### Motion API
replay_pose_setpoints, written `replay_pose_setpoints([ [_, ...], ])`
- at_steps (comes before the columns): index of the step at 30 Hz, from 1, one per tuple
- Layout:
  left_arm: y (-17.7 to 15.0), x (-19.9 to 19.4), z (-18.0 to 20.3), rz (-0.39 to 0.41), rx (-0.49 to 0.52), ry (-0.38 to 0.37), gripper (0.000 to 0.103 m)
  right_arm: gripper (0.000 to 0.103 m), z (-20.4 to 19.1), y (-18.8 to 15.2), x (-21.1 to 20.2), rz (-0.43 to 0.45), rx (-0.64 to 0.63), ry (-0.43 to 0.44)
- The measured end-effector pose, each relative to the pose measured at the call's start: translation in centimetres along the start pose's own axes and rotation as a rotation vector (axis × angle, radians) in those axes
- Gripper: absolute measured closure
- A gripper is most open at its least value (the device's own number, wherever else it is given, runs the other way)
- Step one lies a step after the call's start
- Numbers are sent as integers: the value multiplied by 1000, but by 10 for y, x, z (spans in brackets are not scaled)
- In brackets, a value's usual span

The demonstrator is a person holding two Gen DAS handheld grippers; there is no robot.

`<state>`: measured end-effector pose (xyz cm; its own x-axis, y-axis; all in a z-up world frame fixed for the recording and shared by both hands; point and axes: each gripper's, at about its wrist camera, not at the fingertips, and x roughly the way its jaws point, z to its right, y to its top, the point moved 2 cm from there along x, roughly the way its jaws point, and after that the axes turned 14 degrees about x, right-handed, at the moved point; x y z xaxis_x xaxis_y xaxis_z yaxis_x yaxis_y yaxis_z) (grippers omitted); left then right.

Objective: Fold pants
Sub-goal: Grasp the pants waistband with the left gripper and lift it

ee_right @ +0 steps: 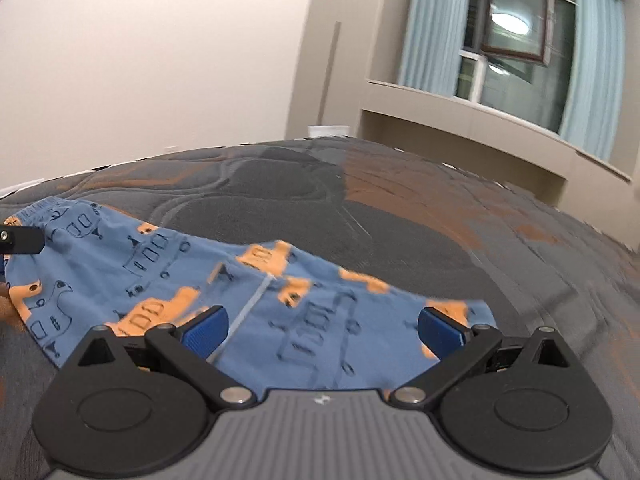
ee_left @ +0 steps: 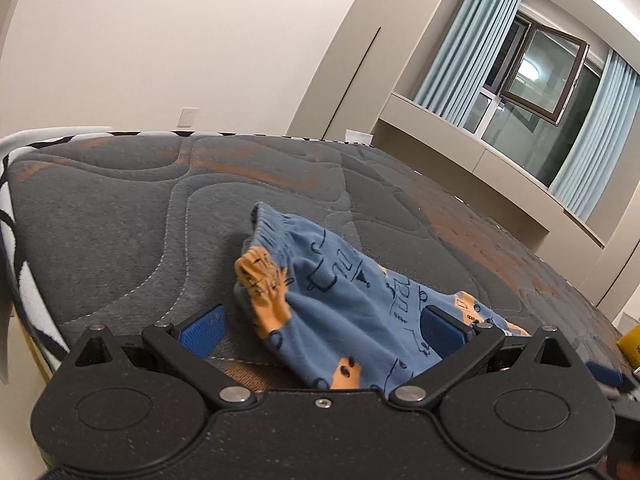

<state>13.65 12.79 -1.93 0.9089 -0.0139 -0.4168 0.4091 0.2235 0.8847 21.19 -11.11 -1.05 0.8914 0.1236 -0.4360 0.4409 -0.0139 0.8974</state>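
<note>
Blue pants (ee_left: 340,300) with orange and dark vehicle prints lie on the grey quilted mattress (ee_left: 120,208). In the left wrist view the waistband end is bunched up, with an orange fold standing on it. My left gripper (ee_left: 320,330) is open, its blue pads on either side of the cloth's near edge. In the right wrist view the pants (ee_right: 248,292) lie spread flatter. My right gripper (ee_right: 322,330) is open over their near edge. The tip of the left gripper (ee_right: 20,240) shows at the far left.
The mattress (ee_right: 400,220) stretches far ahead and to the right. A black-and-white patterned cloth (ee_left: 16,216) hangs over its left edge. A yellow object (ee_left: 630,346) sits at the right edge. Wall, window and curtains stand behind.
</note>
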Motion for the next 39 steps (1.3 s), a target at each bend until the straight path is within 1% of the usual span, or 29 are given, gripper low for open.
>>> replay_pose_setpoints([
  [4, 2, 6, 0, -4, -14, 2, 1, 0, 6, -6, -3, -16, 25, -8],
  [9, 4, 8, 2, -9, -24, 14, 1, 0, -4, -12, 8, -70, -29, -30],
  [10, 3, 8, 2, -8, -25, 17, 1, 0, -4, -13, 9, -70, -36, -35],
  [15, 4, 8, 0, 3, -70, 27, 1, 0, 0, -13, 9, -78, -8, -15],
  [20, 2, 2, -5, 23, -140, 46, 10, 0, 4, -13, 10, -91, 15, -1],
  [22, 1, 0, -6, 32, -162, 49, 19, 0, 5, -12, 9, -94, 21, 1],
  [24, -2, -1, -9, 44, -204, 37, 25, 0, 5, -12, 9, -95, 24, 2],
  [27, -5, -4, -10, 70, -246, 62, 32, 0, 5, -13, 9, -95, 27, 3],
  [30, -3, -6, -4, 90, -232, 71, 32, 0, 6, -13, 9, -98, 27, 5],
  [35, -5, 0, -4, 63, -233, 75, 32, 0, 5, -13, 9, -100, 32, 4],
  [39, -7, 2, -5, 58, -234, 79, 31, 0, 5, -12, 9, -101, 31, 3],
])
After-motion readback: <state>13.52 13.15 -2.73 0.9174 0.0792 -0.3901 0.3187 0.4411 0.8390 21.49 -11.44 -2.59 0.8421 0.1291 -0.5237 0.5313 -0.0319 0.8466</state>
